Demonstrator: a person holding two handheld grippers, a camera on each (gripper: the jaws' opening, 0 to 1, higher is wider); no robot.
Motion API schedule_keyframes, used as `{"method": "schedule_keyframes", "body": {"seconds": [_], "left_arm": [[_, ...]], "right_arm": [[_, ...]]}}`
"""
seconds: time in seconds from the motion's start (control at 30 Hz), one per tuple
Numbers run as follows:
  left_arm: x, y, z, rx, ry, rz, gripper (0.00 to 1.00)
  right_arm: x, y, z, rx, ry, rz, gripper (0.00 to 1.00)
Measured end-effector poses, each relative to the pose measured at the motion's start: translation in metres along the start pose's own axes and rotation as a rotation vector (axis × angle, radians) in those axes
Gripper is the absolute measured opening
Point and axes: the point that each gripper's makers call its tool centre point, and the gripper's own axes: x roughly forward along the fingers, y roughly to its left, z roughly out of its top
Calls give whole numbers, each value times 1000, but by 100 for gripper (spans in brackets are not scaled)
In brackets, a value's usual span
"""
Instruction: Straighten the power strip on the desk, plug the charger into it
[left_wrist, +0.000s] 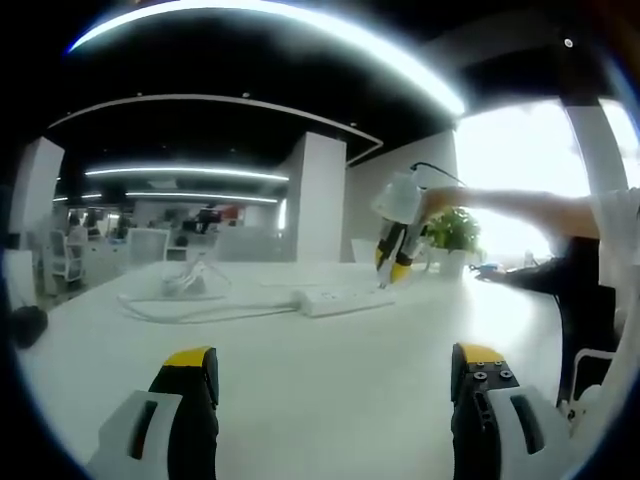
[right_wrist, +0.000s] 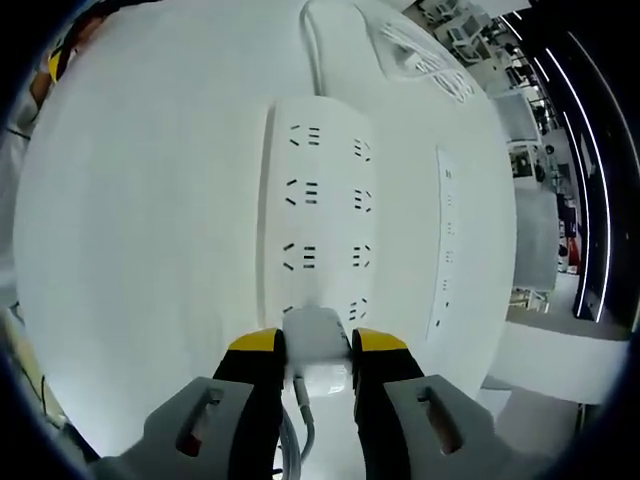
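Note:
A white power strip (right_wrist: 320, 215) lies on the white desk (right_wrist: 140, 220), its cord (right_wrist: 312, 45) running away from me in the right gripper view. My right gripper (right_wrist: 318, 352) is shut on a white charger (right_wrist: 320, 350), held right over the near end of the strip; a white cable (right_wrist: 300, 430) trails back from it. In the left gripper view the power strip (left_wrist: 340, 298) lies far across the desk, with the right gripper (left_wrist: 393, 262) standing down onto its right end. My left gripper (left_wrist: 335, 365) is open low over the desk (left_wrist: 330, 400), nothing between its jaws.
A coiled white cable (left_wrist: 190, 290) lies on the desk left of the strip. A potted plant (left_wrist: 452, 235) stands at the far edge. A person's arm (left_wrist: 520, 205) reaches in from the right. A second flat white strip (right_wrist: 447, 240) lies beside the power strip.

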Motion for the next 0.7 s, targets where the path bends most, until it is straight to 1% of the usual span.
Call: {"method": "schedule_keyframes", "body": {"seconds": [0.13,0.3,0.5,0.7], "left_arm": [[0,0,-2,-2,5,0,99],[1,-1,-1,-2,2,-1,99],[4,-5,-2,-2,4,-6,99],[7,-8,-1,2,7,-12,99]], "right_arm": [[0,0,0,16,-6,-2,24],[1,0,0,6,3,-5,24],[1,0,-1,21,1,-10,24],[1,1,1,-5,29,-16,24]]}}
